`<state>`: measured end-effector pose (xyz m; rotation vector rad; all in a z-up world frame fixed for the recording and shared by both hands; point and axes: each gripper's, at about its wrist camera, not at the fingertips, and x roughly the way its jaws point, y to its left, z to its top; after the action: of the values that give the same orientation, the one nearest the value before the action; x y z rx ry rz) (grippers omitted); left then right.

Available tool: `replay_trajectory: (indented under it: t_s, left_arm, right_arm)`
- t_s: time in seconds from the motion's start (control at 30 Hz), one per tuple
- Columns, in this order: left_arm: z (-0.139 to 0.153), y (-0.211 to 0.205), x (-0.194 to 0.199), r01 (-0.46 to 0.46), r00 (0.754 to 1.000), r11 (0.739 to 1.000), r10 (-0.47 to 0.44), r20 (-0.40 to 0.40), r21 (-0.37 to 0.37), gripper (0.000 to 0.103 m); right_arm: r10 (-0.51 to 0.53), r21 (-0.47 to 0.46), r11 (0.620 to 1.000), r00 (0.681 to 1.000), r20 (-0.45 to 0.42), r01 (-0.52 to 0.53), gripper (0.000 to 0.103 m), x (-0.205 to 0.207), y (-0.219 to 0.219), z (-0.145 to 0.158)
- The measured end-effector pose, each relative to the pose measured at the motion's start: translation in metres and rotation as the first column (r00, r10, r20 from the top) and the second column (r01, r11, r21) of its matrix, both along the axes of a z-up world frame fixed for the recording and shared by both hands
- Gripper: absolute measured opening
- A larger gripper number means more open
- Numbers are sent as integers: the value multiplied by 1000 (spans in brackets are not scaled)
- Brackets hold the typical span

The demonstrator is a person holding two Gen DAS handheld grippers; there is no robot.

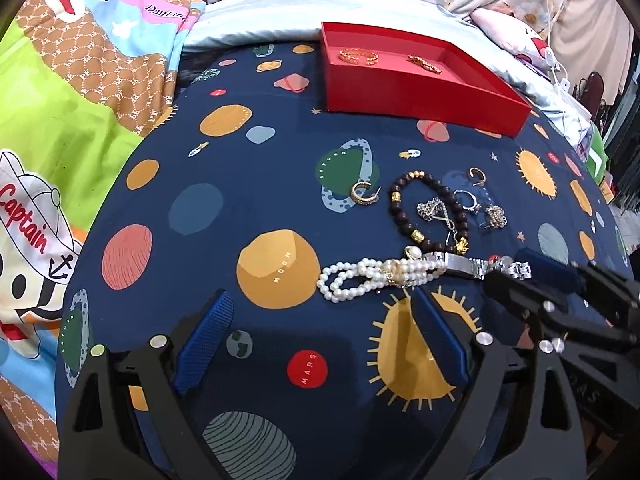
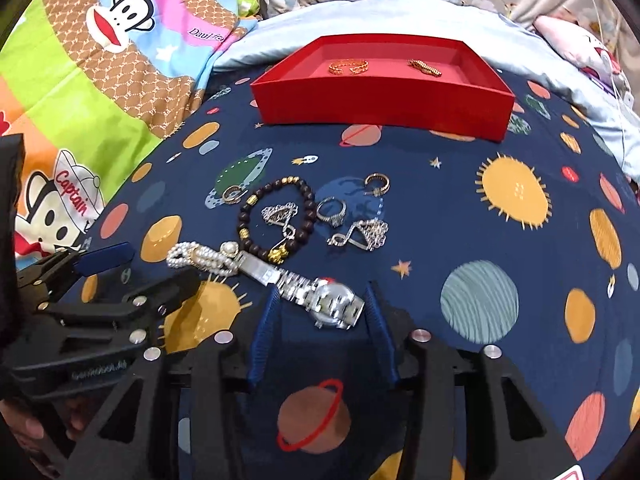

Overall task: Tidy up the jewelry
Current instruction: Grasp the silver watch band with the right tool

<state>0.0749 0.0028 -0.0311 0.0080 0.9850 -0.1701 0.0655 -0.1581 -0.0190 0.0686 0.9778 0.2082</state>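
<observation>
1. The box (image 2: 384, 92) sits upper centre of the right wrist view, with two bracelets (image 2: 348, 67) (image 2: 425, 68) inside.
2. Below it, mid-frame, the bead bracelet (image 2: 276, 216) rings a chain (image 2: 280, 213).
3. The ring (image 2: 332, 210) lies just right of the bead bracelet.
4. The watch (image 2: 316, 294) lies lower centre, with the pearl bracelet (image 2: 202, 260) at its left end.

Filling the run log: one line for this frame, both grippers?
left gripper: open, empty, near pearl bracelet | right gripper: open, straddling silver watch, not closed | red box: two gold pieces inside

black hand-held gripper (image 1: 320, 320), ribbed blue pads (image 1: 206, 334), silver screws.
</observation>
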Motion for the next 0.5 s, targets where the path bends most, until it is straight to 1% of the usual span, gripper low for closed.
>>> replay_trajectory:
  t_s: [0.03, 0.2, 0.33, 0.37, 0.43, 0.5]
  left_arm:
    - [0, 0, 0, -1, 1000, 1000, 1, -2, -2, 88]
    - [0, 0, 1, 0, 1000, 1000, -1, -5, -7, 88]
    - [-1, -3, 2, 15, 1000, 1000, -15, -7, -13, 88]
    - [-1, -5, 2, 23, 1000, 1000, -23, -6, -15, 88]
    - [-2, -8, 3, 37, 999, 999, -37, -1, -24, 88]
    - [-2, -13, 4, 56, 998, 998, -56, 5, -28, 85]
  right_arm:
    - [-5, -9, 1000, 1000, 1, 5, 33, 1, -1, 0]
    - [-20, -14, 1000, 999, -25, 20, 33, -5, -7, 2]
    - [-101, -8, 995, 993, -53, 101, 32, -18, -19, 3]
    - [-120, -6, 993, 991, -55, 120, 25, -21, -22, 4]
    - [-144, 22, 989, 988, -62, 146, 17, -25, -30, 7]
    - [-157, 31, 987, 985, -73, 160, 15, -26, -35, 7]
